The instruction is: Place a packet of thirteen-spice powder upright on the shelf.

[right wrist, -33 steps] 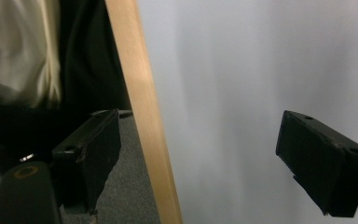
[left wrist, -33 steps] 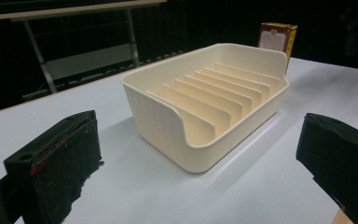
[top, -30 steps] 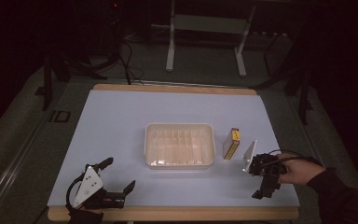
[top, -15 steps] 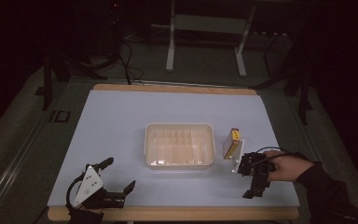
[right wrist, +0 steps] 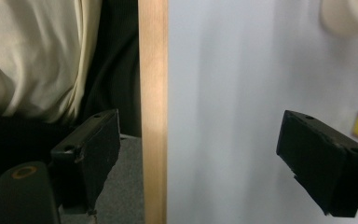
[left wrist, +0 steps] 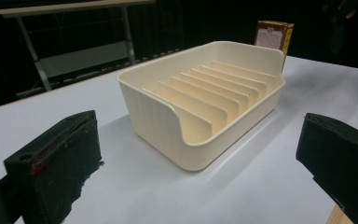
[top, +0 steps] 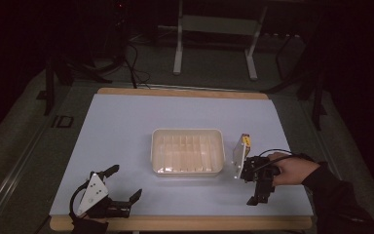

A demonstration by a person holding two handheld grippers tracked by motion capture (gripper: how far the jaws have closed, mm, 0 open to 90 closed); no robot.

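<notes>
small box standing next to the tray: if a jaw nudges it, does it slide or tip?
Probably tips. The box stands upright on a narrow base, tall and thin, just right of the tray, so a push high up would likely topple it. It looks like light cardboard, so it should pick up easily but may crush under a hard squeeze. The smooth table may let a low push slide it.

The left gripper (top: 125, 184) is seen low at the near left, its jaws spread wide and nothing held between them. The right gripper (top: 253, 187) is held in the person's right hand (top: 292, 169), jaws parted and empty, a dark sleeve (top: 343, 200) behind.
</notes>
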